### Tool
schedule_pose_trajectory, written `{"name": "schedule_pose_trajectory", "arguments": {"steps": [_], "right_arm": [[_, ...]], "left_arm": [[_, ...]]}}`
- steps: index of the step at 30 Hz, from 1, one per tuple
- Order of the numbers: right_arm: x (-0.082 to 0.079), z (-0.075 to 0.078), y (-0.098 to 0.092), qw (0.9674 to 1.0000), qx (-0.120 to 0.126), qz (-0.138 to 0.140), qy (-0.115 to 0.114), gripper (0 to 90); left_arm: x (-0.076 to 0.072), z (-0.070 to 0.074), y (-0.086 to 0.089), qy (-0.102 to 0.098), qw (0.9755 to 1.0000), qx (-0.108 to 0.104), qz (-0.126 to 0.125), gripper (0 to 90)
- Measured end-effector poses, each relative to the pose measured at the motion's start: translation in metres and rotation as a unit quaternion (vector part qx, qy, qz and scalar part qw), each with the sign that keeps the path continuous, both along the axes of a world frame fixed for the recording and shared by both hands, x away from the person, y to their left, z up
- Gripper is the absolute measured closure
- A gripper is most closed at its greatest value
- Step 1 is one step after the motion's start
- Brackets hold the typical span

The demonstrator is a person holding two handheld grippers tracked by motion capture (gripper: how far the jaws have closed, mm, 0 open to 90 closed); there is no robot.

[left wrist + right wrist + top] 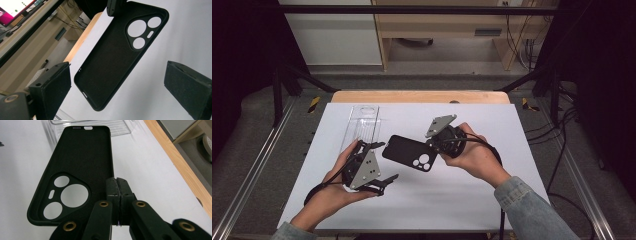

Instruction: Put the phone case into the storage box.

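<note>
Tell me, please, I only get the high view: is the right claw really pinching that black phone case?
Observer: Yes. In the right gripper view the right claw is shut on the phone case, on its long edge beside the camera holes.
Operator: Is a phone inside it?
Observer: No. The left gripper view shows its bare inner lining.
Operator: Is the left claw grabbing it too?
Observer: No. The left claw is open; its pads stand wide apart and the case hangs ahead of them, untouched.
</note>
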State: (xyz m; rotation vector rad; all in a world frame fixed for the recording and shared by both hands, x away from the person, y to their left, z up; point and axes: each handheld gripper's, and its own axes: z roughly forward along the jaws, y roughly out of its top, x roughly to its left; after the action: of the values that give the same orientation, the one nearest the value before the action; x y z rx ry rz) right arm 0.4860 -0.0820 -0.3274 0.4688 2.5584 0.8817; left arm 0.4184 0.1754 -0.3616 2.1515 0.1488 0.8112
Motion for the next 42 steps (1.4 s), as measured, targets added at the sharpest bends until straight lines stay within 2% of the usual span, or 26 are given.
{"name": "schedule_pose_trajectory", "arguments": {"steps": [4,8,13,15,20,27,31,32,33,34,38,39,40,41,42], "right_arm": [[0.0,0.002,0.001,1.0,-0.001,0.001,-0.001,89.9],[0.0,0.002,0.002,1.0,-0.001,0.002,-0.001,89.9],[-0.001,0.0,0.003,1.0,-0.005,0.005,-0.001,90.0],[-0.002,-0.001,0.004,0.9999,-0.011,0.003,-0.006,90.0],[-0.002,-0.001,0.005,1.0,-0.008,0.003,-0.004,90.0],[-0.003,0.0,0.006,0.9999,-0.006,0.009,-0.003,90.0],[-0.003,0.001,0.006,0.9999,-0.005,0.009,-0.002,90.0],[-0.003,0.001,0.006,0.9999,-0.003,0.011,-0.004,90.0],[-0.003,0.001,0.007,0.9999,-0.004,0.011,-0.004,90.0],[-0.003,0.002,0.007,0.9999,-0.004,0.012,-0.004,90.0],[-0.004,0.003,0.007,0.9999,-0.003,0.011,-0.001,90.0],[-0.004,0.003,0.006,0.9999,-0.002,0.011,-0.001,90.0],[-0.004,0.003,0.006,0.9999,-0.002,0.01,-0.002,90.0],[-0.004,0.003,0.006,0.9999,-0.002,0.01,-0.001,90.0],[-0.004,0.004,0.006,0.9999,-0.002,0.01,-0.001,90.0]], "left_arm": [[0.002,0.001,-0.003,0.001,0.9999,0.011,-0.008,10.9],[0.004,0.0,-0.006,-0.001,0.9997,0.019,-0.014,18.7],[0.006,-0.006,-0.011,0.004,0.999,0.034,-0.029,24.7],[0.007,-0.008,-0.014,0.007,0.9987,0.038,-0.033,25.3],[0.008,-0.01,-0.019,0.014,0.9979,0.042,-0.048,30.1],[0.009,-0.011,-0.024,0.012,0.9954,0.069,-0.064,41.2],[0.009,-0.013,-0.027,0.01,0.9931,0.088,-0.076,48.3],[0.009,-0.014,-0.029,0.014,0.9935,0.081,-0.079,49.6],[0.009,-0.014,-0.029,0.006,0.9923,0.093,-0.082,52.0],[0.009,-0.015,-0.031,0.009,0.993,0.085,-0.082,53.4],[0.009,-0.016,-0.032,0.003,0.9918,0.096,-0.084,57.4],[0.01,-0.015,-0.032,-0.001,0.9908,0.105,-0.085,58.2],[0.011,-0.012,-0.031,-0.01,0.988,0.127,-0.088,59.9],[0.01,-0.015,-0.032,-0.003,0.9903,0.108,-0.088,60.9],[0.009,-0.016,-0.033,-0.003,0.9909,0.103,-0.087,61.6]]}}
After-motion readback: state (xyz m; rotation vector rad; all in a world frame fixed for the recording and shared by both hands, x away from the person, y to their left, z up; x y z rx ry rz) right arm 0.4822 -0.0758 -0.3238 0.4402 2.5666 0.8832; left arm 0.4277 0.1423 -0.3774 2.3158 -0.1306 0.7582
